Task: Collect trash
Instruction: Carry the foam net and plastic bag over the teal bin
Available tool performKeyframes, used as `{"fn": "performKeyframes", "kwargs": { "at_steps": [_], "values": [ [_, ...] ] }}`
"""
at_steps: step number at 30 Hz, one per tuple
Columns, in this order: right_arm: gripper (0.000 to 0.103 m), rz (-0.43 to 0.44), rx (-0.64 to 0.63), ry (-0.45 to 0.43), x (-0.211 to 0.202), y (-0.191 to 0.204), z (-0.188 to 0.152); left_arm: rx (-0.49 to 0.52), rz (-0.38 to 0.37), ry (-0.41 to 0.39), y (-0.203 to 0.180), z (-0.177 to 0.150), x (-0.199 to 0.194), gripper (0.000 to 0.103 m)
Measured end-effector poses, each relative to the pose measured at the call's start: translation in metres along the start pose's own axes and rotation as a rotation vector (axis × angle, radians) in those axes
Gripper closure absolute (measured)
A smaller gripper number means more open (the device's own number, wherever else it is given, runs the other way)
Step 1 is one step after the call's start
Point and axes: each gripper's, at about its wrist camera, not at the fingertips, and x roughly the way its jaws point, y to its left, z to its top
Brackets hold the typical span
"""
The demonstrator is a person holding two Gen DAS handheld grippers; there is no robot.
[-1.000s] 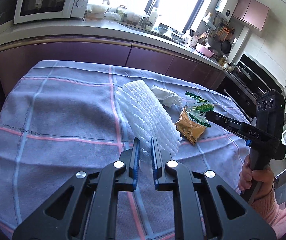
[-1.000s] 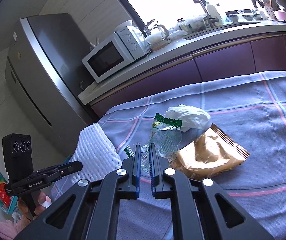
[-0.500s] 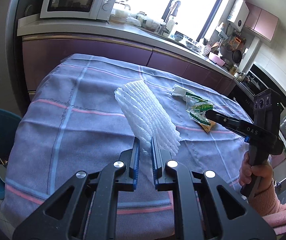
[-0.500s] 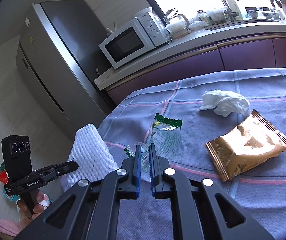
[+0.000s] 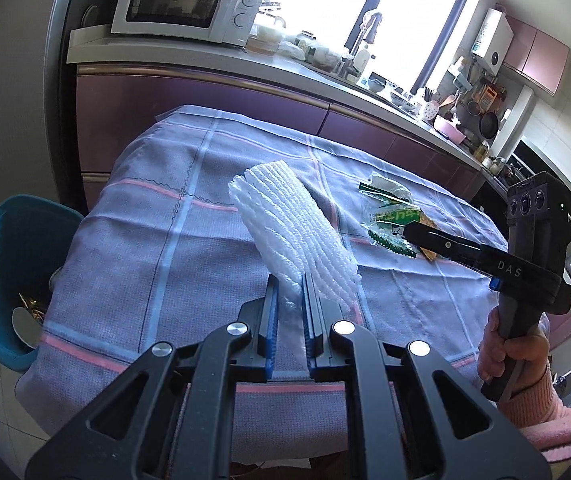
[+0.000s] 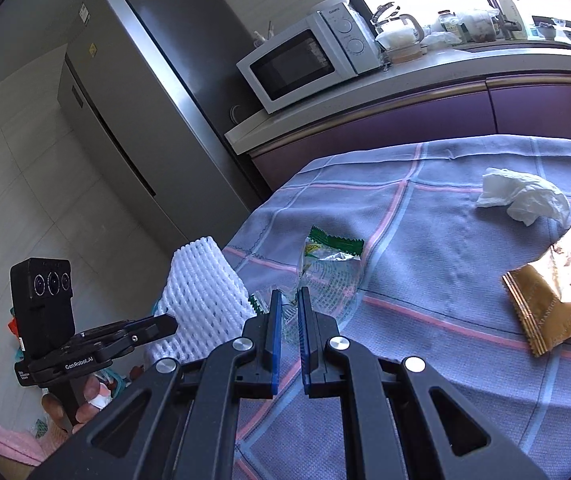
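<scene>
Left gripper (image 5: pixel 289 294) pinches foam net (image 5: pixel 293 236); right gripper (image 6: pixel 288 307) clamps wrapper (image 6: pixel 327 268). Thin-edge grips may slip before bin (image 5: pixel 1 240) off table's left edge.

Both tools are matte black with blue finger pads (image 5: pixel 271 320), silver screws, white lettering; pink sleeve (image 5: pixel 557 420) at four o'clock.

"DAS" on right tongs (image 5: pixel 407 232), "GenRobot.AI" on left tongs (image 6: pixel 171 325)

White foam net (image 5: pixel 293 236), green-and-clear wrapper (image 6: pixel 327 268), gold packet (image 6: pixel 561 292), white tissue (image 6: pixel 525 196), lilac tablecloth (image 5: pixel 189 240) being crossed by pink and pale-blue lines, teal bin (image 5: pixel 1 248).
</scene>
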Motion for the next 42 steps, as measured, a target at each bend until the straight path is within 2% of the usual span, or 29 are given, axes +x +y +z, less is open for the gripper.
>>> {"fn": "performKeyframes", "kwargs": {
  "at_steps": [22, 42],
  "values": [
    [0.096, 0.101, -0.103, 0.088, 0.055, 0.056, 0.005, -0.080, 0.104, -0.076, 0.052, -0.009, -0.050, 0.091],
    [0.096, 0.184, -0.176, 0.164, 0.106, 0.102, 0.010, -0.151, 0.208, -0.129, 0.098, -0.009, -0.080, 0.092]
  ]
}}
